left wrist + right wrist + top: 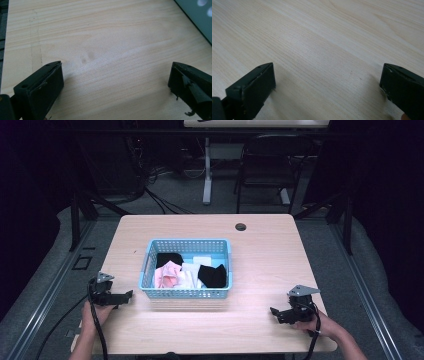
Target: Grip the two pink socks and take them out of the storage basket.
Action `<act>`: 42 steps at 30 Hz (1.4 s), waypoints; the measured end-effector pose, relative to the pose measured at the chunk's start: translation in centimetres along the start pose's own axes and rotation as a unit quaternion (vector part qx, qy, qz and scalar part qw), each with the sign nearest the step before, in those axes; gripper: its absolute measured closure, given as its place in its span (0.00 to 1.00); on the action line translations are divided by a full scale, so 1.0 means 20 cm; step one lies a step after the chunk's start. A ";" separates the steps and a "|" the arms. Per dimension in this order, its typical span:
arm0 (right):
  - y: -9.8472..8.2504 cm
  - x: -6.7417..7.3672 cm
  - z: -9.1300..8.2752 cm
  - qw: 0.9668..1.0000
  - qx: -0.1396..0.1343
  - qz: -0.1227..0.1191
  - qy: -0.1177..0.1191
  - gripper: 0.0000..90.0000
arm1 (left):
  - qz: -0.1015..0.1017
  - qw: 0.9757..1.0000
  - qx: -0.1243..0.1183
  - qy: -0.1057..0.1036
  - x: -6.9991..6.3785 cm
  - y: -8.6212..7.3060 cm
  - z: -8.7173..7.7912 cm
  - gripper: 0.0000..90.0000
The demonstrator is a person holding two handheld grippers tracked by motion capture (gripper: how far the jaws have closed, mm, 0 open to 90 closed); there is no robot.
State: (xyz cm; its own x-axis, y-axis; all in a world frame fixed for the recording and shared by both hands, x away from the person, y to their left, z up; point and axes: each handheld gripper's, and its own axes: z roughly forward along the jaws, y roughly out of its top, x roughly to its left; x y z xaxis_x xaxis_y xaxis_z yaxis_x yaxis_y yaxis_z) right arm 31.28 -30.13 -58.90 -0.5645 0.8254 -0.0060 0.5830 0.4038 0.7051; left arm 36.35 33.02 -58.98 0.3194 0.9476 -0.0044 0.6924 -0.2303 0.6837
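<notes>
A: We've got the wooden table (260, 245) spread wide under us, its near edge by our forearms, its far edge up by the small round cable hole (240, 227).

B: And in the middle sits the blue plastic basket (186, 293), its long front wall facing us. Bare wood runs all round it, with broad strips at both sides.

A: Inside, we see a heap of clothes: a pink piece (167, 274) at the front left, white pieces (190, 275) in the middle, a black piece (213, 275) on the right, another black one (168, 258) behind.

B: Now our left gripper (127, 295) rests on the table just beside the basket's left front corner, pointing toward it. In the left gripper view its jaws stand wide apart with plain wood between them, and the basket's wall (197, 17) cuts the upper right corner.

A: Our right gripper (274, 311) lies near the front right edge, well apart from the basket, jaws spread wide too, gripping nothing.
</notes>
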 end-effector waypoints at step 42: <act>0.00 0.01 0.00 1.000 -0.005 0.005 0.000 0.00 | -0.057 0.998 0.017 -0.015 0.07 0.22 -0.31 0.00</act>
State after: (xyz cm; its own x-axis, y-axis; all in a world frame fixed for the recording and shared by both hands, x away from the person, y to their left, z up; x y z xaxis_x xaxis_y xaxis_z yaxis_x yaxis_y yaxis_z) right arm 31.20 -30.03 -58.97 -0.5590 0.8292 0.0004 0.5827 0.3924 0.7117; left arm 35.88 34.79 -51.42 0.2556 0.9613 -0.1033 0.7472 -0.1286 0.6520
